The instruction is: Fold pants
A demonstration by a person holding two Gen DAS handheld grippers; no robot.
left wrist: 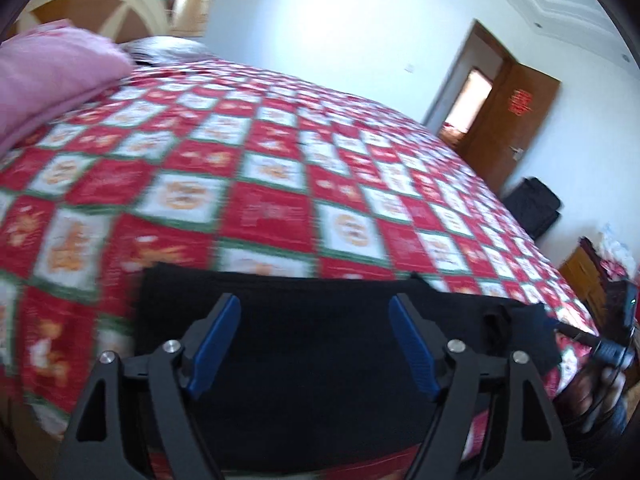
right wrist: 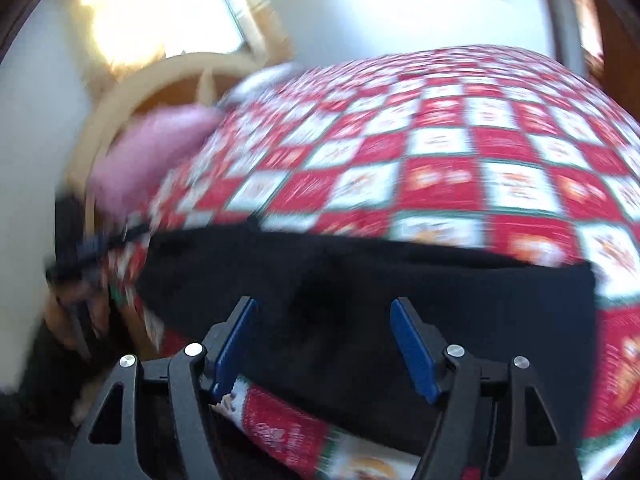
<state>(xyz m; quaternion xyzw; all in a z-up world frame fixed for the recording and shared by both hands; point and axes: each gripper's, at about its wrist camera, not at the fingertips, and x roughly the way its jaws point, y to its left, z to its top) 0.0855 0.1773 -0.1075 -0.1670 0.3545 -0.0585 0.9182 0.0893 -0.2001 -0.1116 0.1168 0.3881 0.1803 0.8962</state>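
Black pants [left wrist: 304, 344] lie flat near the bed [left wrist: 280, 168] edge (looks like a finished fold, though it's blurry). Left gripper [left wrist: 316, 340] and right gripper [right wrist: 324, 340] both hang spread wide above them, gripping nothing.

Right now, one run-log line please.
black pants: folded on quilt | left gripper: open, empty | right gripper: open, empty
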